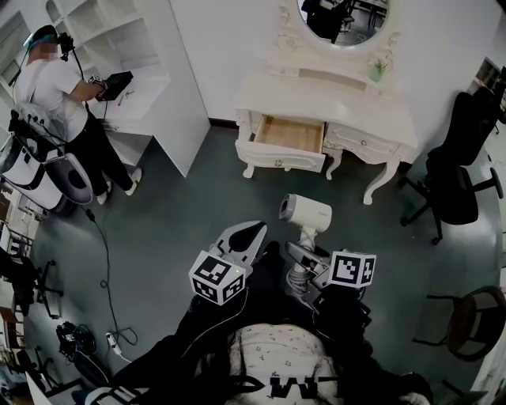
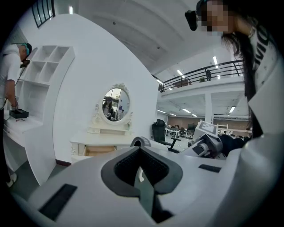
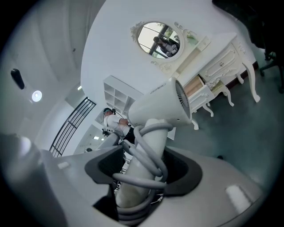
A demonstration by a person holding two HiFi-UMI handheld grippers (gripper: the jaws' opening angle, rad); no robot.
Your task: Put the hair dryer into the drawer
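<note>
A white hair dryer [image 1: 306, 212] stands upright in my right gripper [image 1: 303, 258], low in the middle of the head view. Its grey cord is wound round the handle. In the right gripper view the jaws press on that wrapped handle, and the hair dryer's [image 3: 159, 106] barrel rises above my right gripper [image 3: 142, 177]. My left gripper [image 1: 251, 235] hangs just left of it with nothing in it; its jaws [image 2: 141, 170] meet. Ahead stands a cream dressing table [image 1: 332, 99] whose left drawer [image 1: 291, 134] is pulled open and looks bare inside. That drawer [image 2: 100, 150] also shows in the left gripper view.
A person [image 1: 59, 95] works at a white shelf unit [image 1: 150, 87] at the far left. Black office chairs [image 1: 458, 166] stand to the right of the table. A cable and power strip [image 1: 115, 340] lie on the grey floor at the left. An oval mirror [image 1: 344, 20] tops the table.
</note>
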